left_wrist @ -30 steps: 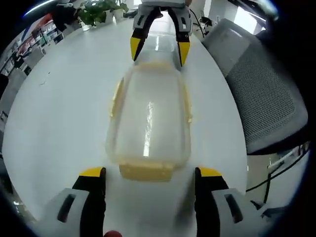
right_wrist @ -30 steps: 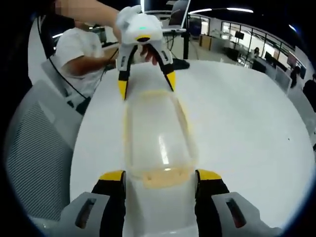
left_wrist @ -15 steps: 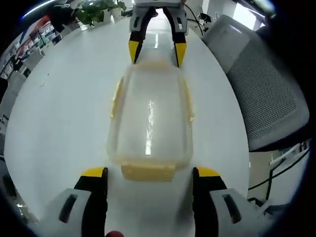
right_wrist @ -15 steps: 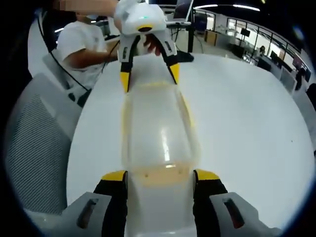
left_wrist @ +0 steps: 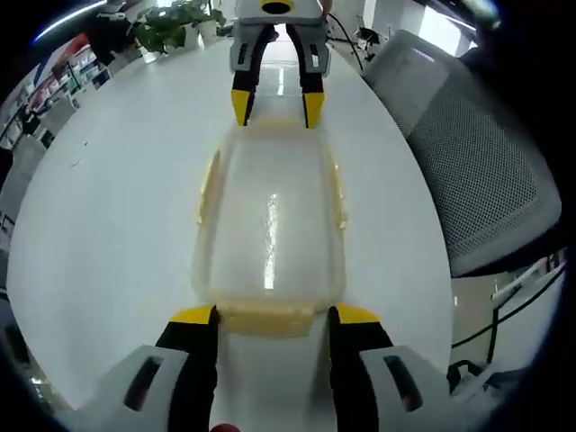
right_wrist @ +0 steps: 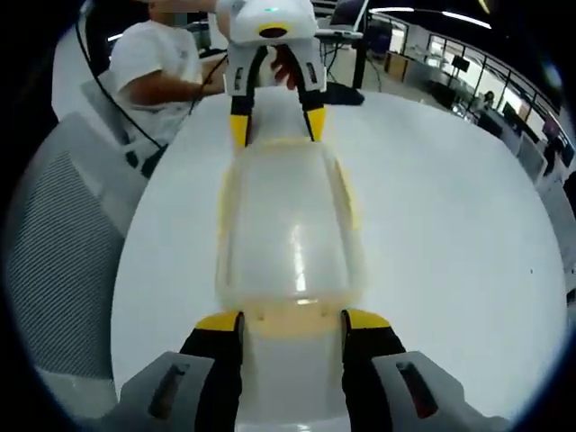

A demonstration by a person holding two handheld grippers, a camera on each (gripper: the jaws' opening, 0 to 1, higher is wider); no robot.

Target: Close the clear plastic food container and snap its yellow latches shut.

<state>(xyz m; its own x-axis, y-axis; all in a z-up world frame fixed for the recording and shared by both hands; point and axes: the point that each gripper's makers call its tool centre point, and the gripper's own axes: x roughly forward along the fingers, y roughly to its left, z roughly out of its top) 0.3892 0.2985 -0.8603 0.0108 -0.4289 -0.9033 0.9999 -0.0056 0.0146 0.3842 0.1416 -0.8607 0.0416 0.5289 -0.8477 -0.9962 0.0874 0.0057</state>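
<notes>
1. White and round-edged, the tabletop [left_wrist: 108,225] carries one clear plastic container [left_wrist: 270,225], which lies lengthwise in the middle between the two grippers, its lid already down on the body.
2. Beyond the tabletop, the left gripper view takes in one grey mesh office chair [left_wrist: 477,171] to the side and one leafy green plant [left_wrist: 175,22] at the far edge. The right gripper view has a second glimpse of mesh chair [right_wrist: 54,261], a seated person in a white shirt [right_wrist: 162,63], and an open office behind.
3. Yellow latches show on the container: one at the near end [left_wrist: 265,317] in the left gripper view, and strips along both long sides [left_wrist: 209,184]. How many latches there are in all, and whether any is snapped down, I cannot make out through the hazy plastic.
4. Left gripper [left_wrist: 270,317]: the jaws stand apart, their yellow tips flanking the near end latch, close to it or touching; nothing is clamped between them.
5. Right gripper [right_wrist: 292,319]: the jaws are likewise apart, straddling the opposite end of the container, where a yellow latch [right_wrist: 292,317] sits between the tips. Actual contact is hard to judge.
6. Each gripper appears at the far end of the other's view, tips pointing down at the container's end.
</notes>
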